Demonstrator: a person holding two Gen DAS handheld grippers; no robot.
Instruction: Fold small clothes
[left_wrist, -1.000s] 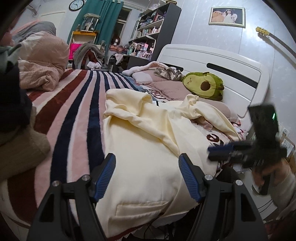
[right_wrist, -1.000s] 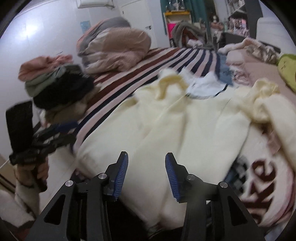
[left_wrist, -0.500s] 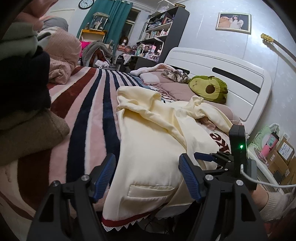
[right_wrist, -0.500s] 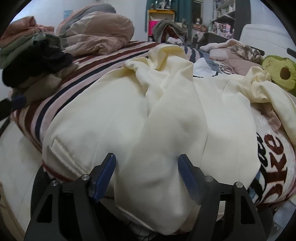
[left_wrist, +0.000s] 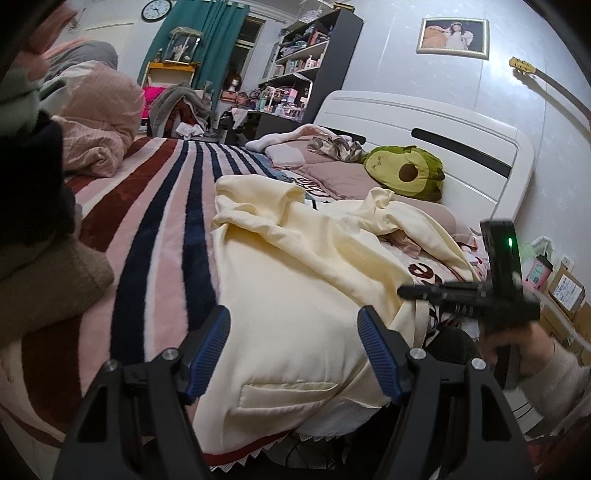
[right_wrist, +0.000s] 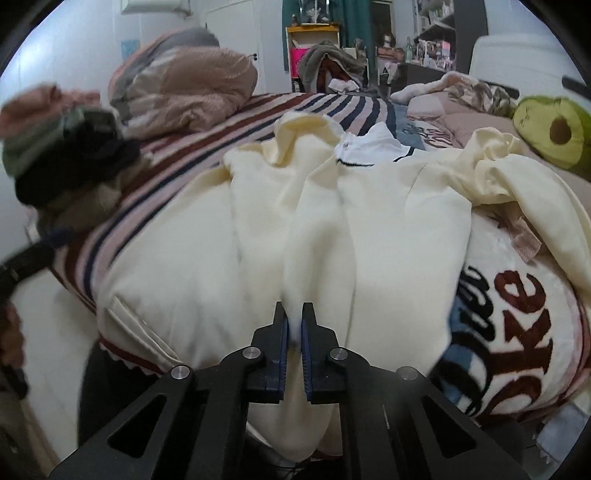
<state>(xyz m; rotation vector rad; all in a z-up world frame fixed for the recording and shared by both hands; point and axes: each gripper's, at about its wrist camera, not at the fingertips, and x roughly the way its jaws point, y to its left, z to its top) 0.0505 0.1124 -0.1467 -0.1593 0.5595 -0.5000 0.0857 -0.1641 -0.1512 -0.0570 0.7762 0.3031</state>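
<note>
A bedroom: a striped blanket (left_wrist: 155, 229) covers the bed. Spread just ahead of both grippers lies a cream jacket (right_wrist: 388, 236), rumpled, sleeves bunched (a flap pocket shows near its hem). The right gripper (right_wrist: 294, 321) is clamped on a fabric ridge; the left gripper (left_wrist: 293, 347) hovers, jaws apart, above the hem.

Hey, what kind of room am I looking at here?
Most likely a lived-in bedroom. There is a bed with a white headboard and a striped plush blanket, a green avocado-shaped plush pillow by the headboard, and a dark shelving unit crowded with small items at the back.
</note>
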